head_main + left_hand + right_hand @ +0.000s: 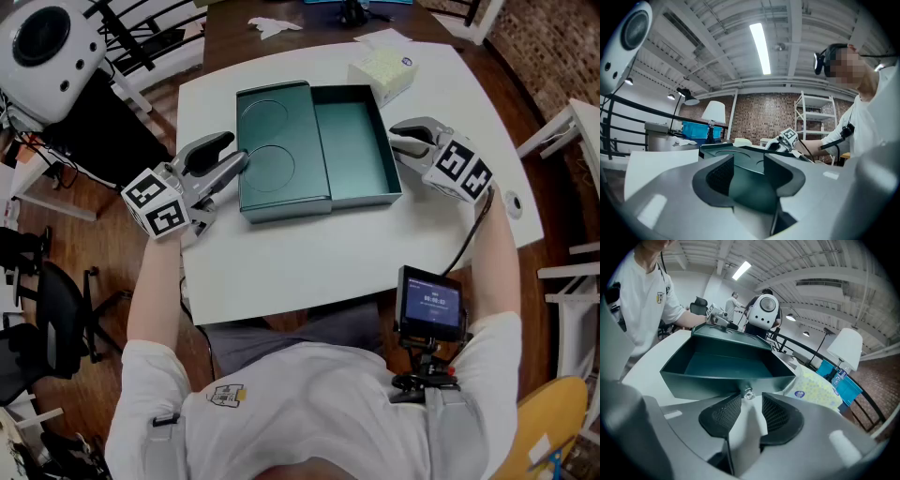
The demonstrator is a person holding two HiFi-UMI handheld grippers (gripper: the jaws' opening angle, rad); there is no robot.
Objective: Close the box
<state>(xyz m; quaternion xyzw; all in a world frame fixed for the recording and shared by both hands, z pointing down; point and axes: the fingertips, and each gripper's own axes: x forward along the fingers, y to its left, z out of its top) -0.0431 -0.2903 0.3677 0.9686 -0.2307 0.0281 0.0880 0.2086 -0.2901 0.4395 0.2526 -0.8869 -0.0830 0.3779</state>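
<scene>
A teal box [354, 141] lies open on the white table [319, 262], its lid [277, 150] folded flat to the left with two round recesses in it. My left gripper [230, 159] is at the lid's left edge, open; in the left gripper view the lid [740, 152] shows just past the gripper [747, 164], and the pads do not press on it. My right gripper [396, 139] is open at the tray's right wall. In the right gripper view the gripper [751, 404] faces a small knob [748, 393] on that wall [726, 378] without touching it.
A yellow-white tissue pack [384, 67] sits just behind the box's far right corner, also the tissue pack [813, 387] to the right of my right jaws. A crumpled tissue [272, 26] lies farther back. A white round machine [47, 47] stands off the table's far left.
</scene>
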